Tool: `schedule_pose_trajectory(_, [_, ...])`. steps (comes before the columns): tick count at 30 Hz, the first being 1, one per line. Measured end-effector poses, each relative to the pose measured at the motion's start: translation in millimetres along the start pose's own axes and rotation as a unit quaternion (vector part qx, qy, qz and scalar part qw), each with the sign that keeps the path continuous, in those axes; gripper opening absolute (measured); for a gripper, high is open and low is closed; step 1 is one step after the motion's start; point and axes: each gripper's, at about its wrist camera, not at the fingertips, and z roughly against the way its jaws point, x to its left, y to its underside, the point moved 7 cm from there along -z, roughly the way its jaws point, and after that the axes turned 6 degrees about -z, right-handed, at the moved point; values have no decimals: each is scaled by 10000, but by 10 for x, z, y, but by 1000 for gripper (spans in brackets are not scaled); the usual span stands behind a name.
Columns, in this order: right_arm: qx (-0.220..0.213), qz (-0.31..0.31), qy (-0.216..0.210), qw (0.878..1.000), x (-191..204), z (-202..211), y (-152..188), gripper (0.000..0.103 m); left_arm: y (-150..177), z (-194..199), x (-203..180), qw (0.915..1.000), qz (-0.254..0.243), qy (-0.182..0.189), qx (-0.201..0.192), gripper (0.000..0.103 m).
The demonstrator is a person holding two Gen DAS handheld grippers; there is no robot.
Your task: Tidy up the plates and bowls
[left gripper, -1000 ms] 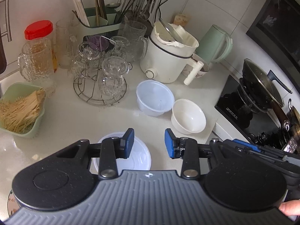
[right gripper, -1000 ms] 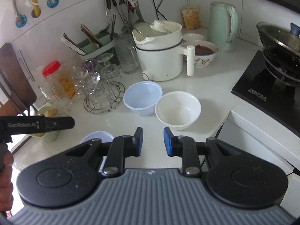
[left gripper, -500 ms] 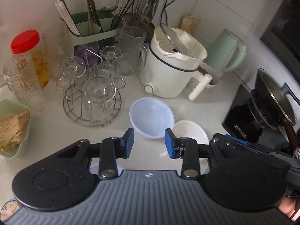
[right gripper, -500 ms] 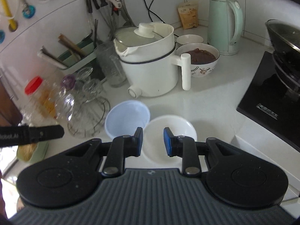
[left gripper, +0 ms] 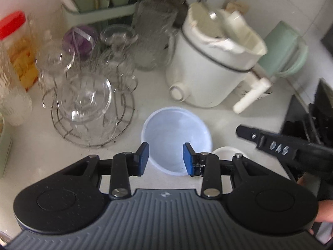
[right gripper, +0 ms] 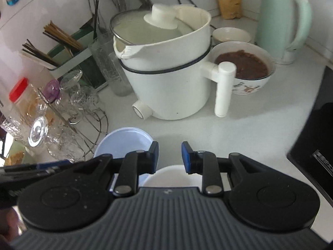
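Two tools hover over the white table, each with its blue pads spread apart and nothing between them. From the left wrist view, the left tool sits just above the near rim of the pale blue bowl, which stands in front of the white cooker; from the right wrist view, the right tool hangs over the white bowl, which lies just beside the pale blue bowl, on the side away from the glass rack. The step in hand appears to be a paired pick-up for nesting one bowl in the other. To do it well, each tool should likely drop so that one pad goes inside the rim and one outside, then close on the wall rather than across the whole mouth, which looks too wide for the opening. The two tools are near each other, so lifting one bowl at a time would probably avoid a clash, and the glass rack beside the pale blue bowl should be kept clear of. Both task bowls look empty. Behind the cooker's handle, a patterned bowl holds a dark brown food, with a smaller empty-looking bowl farther back. The cooker carries a tilted lid; its contents cannot be seen.
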Motion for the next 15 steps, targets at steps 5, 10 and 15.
schedule_pose_trajectory(5, [241, -127, -156, 9995, 2, -210, 24, 28, 73, -183, 92, 9997, 87, -209, 122, 41])
schedule_pose_trajectory(10, [406, -126, -89, 9991, -15, -432, -19, 42, 105, -276, 206, 9990, 356, -248, 144, 41])
schedule_pose_trajectory(15, [531, 111, -313, 9980, 96, -609, -65, 40, 128, -336, 274, 9974, 679, -132, 178, 41])
